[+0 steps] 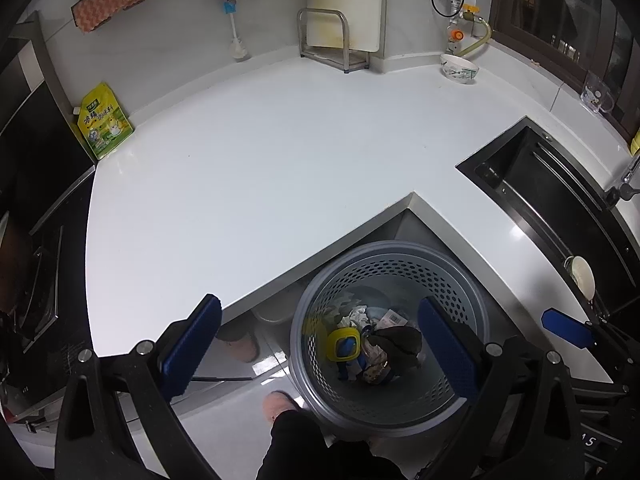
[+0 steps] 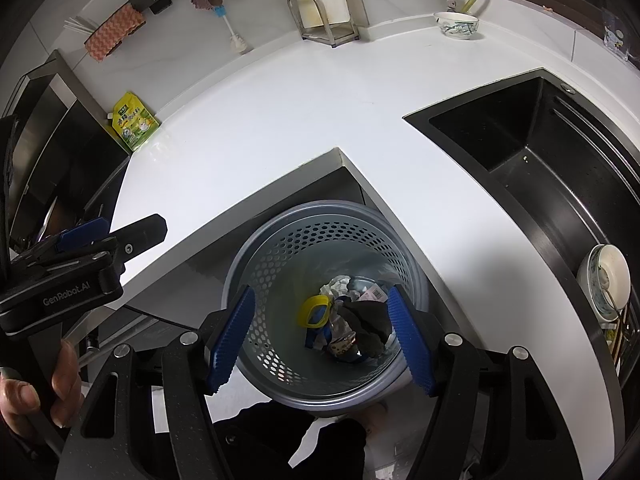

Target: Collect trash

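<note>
Trash (image 1: 372,344) lies heaped in the bin (image 1: 472,280); both grippers (image 1: 320,344) (image 2: 324,336) gape wide, empty. Only the right view shows a hand (image 2: 40,384).

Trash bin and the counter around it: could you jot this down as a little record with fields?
bin: grey perforated bin on the floor at the counter's inner corner
contents: yellow lid, crumpled paper, dark scraps
counter: white counter, nearly bare; green pouch, bowl
left gripper: open, empty
right gripper: open, empty, above bin
</note>
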Tool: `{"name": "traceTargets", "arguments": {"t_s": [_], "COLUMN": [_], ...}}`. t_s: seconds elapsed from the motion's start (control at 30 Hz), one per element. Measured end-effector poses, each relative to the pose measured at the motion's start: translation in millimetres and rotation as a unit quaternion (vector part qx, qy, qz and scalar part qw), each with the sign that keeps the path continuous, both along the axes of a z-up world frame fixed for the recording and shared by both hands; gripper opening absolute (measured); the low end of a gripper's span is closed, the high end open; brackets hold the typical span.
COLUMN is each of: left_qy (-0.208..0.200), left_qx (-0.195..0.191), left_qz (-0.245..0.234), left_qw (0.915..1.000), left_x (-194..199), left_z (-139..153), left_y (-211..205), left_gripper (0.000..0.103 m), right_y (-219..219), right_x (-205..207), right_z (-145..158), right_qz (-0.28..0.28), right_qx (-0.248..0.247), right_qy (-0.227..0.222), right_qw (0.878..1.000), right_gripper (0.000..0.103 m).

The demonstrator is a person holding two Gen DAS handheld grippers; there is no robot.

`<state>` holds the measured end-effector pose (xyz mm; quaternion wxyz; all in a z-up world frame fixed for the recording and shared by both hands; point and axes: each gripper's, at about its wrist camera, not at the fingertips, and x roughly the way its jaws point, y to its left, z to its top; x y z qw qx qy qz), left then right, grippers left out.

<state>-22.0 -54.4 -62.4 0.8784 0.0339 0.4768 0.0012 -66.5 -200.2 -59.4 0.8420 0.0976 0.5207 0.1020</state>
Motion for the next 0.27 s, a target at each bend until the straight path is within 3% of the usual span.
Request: {"name": "traceTargets", "arguments": {"t_s": [0.27], "left_qy": [0.005], "left_qx": [0.001], "left_qz": [0.002], "left_qw": [1.0000], "left_x": [2.9], "left_z": [-0.9], "left_y": [0.8], "left_gripper": [0.097], "right_y": [-0.1], "right_x": [0.0], "right_z": [0.0], "right_qz": [-0.001], "right_qx": [0.000], "right_qy": [0.000], "right_qw": [1.000], "right_gripper": [0.066]}}
